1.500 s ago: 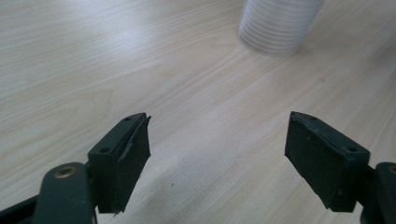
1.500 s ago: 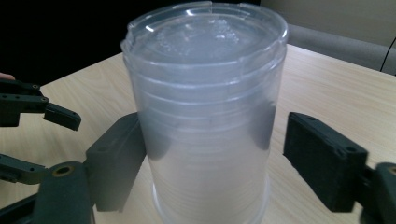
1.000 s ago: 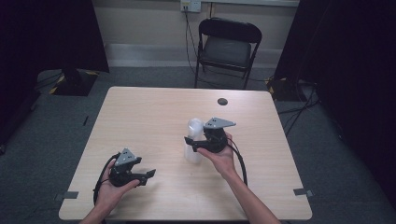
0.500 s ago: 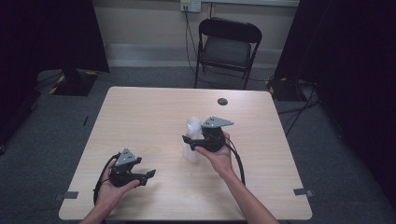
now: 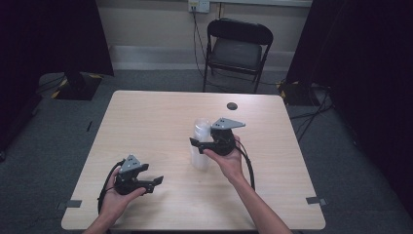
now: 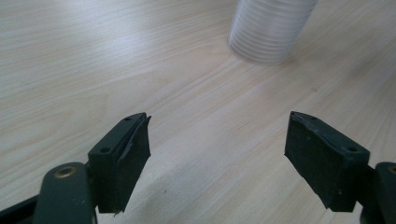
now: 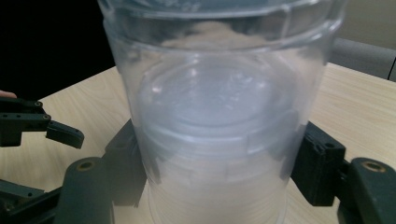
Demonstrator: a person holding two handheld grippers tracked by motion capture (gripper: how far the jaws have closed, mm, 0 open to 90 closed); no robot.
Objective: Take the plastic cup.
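Mid-tabletop point(image 5: 146, 122), a stack of clear plastic cups point(image 5: 200, 144) stands upright between the right gripper point(image 5: 202, 144)'s jaws, so that one's grasping it. The left gripper point(image 5: 155, 182) sits released, well apart, cups ahead of its jaws.

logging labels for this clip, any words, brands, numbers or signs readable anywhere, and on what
None: no text can be read in any of the views.
The stack of clear ribbed plastic cups between the right gripper's jaws is plain, with no print or logo.
The black left gripper and the pale wooden table carry no markings.
The white wall outlet is too small to show any lettering.
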